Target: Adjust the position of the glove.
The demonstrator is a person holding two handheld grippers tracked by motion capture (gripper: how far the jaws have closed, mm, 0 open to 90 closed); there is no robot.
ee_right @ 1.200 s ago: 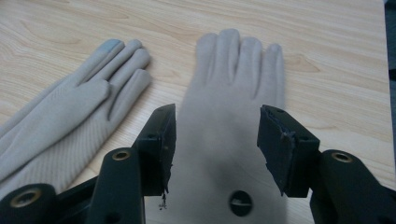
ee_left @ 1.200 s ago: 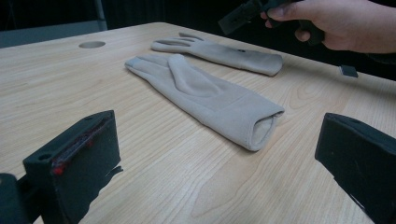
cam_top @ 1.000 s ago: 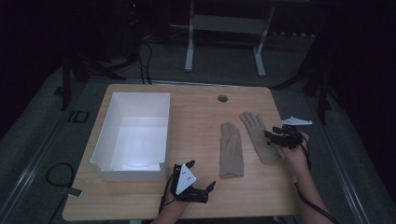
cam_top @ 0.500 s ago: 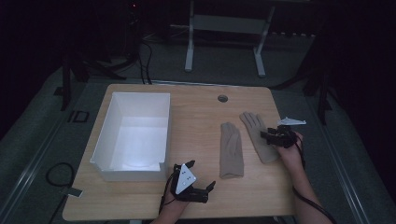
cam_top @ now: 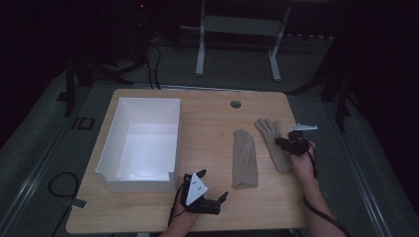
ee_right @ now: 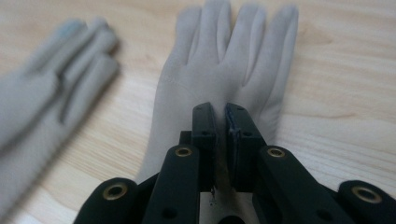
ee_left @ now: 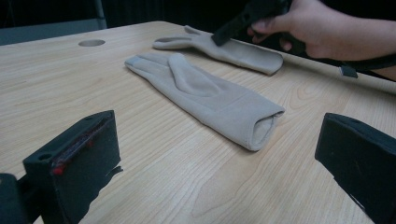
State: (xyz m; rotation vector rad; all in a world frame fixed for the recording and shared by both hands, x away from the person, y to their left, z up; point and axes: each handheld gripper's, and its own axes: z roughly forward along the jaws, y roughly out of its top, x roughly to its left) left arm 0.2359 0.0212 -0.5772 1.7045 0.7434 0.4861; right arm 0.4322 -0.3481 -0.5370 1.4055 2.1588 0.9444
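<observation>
Right tool (cam_top: 285, 143) has just been closing; its jaws now pinch a fold of the beige fabric glove (ee_right: 224, 70) lying flat near the right edge of the light wooden surface (cam_top: 207, 123). A second beige fabric glove (cam_top: 244, 158) lies just beside it, apart. Left tool (cam_top: 217, 202) rests near the front edge, jaws spread, nothing between them. White rectangular open box (cam_top: 141, 140) sits at the left side.

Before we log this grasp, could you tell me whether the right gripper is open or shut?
Shut: the right gripper has just closed, pinching the fabric of the right-hand beige glove between its jaws.
</observation>
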